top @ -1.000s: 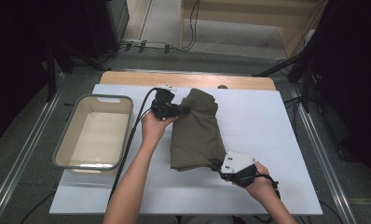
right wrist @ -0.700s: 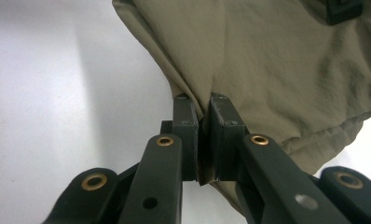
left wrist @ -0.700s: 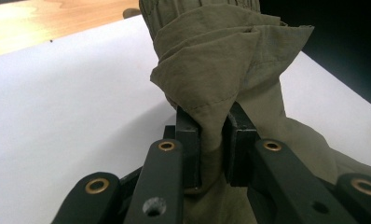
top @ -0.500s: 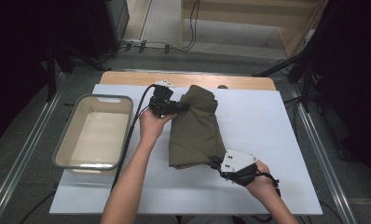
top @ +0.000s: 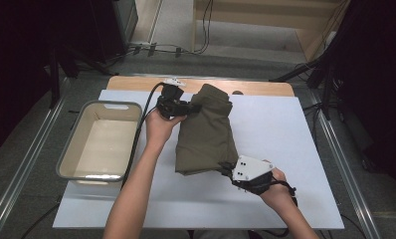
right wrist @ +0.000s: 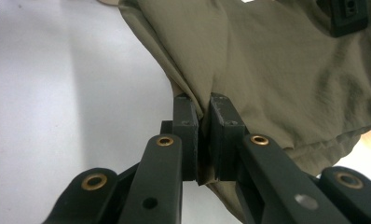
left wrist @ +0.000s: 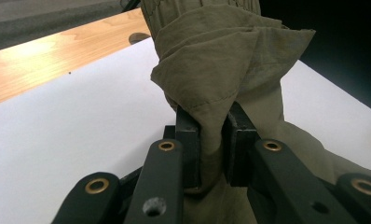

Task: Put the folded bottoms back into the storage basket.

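An olive-green folded garment (top: 206,132) lies lengthwise on the white table top (top: 275,134). At the garment's far left corner my left gripper (top: 192,107) is shut on a bunched fold of the cloth (left wrist: 211,93), pinched between its black jaws. At the near right corner my right gripper (top: 229,171) is shut on the garment's edge (right wrist: 267,70), with a thin layer of fabric squeezed between its jaws. Both held corners are lifted slightly off the table. The left gripper (right wrist: 346,16) also appears at the top right of the right gripper view.
A grey plastic bin (top: 71,154) with nothing in it stands on the table's left side. A wooden strip (top: 136,83) runs along the far edge. The left gripper's black cable (top: 139,129) trails along the bin's right wall. Dark stands and cables surround the table.
Both hands have risen a little with the garment's corners in their jaws, and the cloth's held ends have come up off the table. The grips are unchanged.
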The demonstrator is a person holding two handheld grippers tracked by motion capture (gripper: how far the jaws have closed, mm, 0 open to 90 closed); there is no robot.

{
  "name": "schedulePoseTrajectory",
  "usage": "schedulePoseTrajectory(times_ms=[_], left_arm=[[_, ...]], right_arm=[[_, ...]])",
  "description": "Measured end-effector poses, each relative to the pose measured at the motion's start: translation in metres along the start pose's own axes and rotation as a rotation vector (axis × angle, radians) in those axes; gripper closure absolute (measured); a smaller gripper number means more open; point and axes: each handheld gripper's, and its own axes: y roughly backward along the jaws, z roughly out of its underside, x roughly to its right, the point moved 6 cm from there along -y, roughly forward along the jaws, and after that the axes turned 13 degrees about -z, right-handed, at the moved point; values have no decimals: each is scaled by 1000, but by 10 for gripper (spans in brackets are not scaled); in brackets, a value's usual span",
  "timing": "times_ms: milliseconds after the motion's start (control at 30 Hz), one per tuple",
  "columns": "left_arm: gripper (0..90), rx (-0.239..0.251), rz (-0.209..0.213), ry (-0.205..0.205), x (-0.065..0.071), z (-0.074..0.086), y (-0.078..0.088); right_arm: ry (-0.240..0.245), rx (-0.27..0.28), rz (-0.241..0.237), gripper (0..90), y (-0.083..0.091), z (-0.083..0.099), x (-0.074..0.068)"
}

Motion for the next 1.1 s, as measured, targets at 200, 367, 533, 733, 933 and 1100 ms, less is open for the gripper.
schedulePoseTrajectory(times_ms=[200,367,533,733,933,1100], left_arm=[[786,-2,0,3,-2,0,2],[786,0,2,9,-4,0,5],[786,-7,-2,9,-7,1,7],[786,-1,-5,5,-8,2,11],[786,6,-8,9,-13,3,17],[786,8,-14,11,-18,4,23]], right_arm=[[2,5,-2,802,0,-3,0],[5,9,5,802,-1,-6,0],[4,15,5,802,-1,-8,0],[8,17,-1,802,-3,-10,-1],[12,19,-3,802,-7,-14,-2],[12,28,-12,801,-10,-19,-3]])
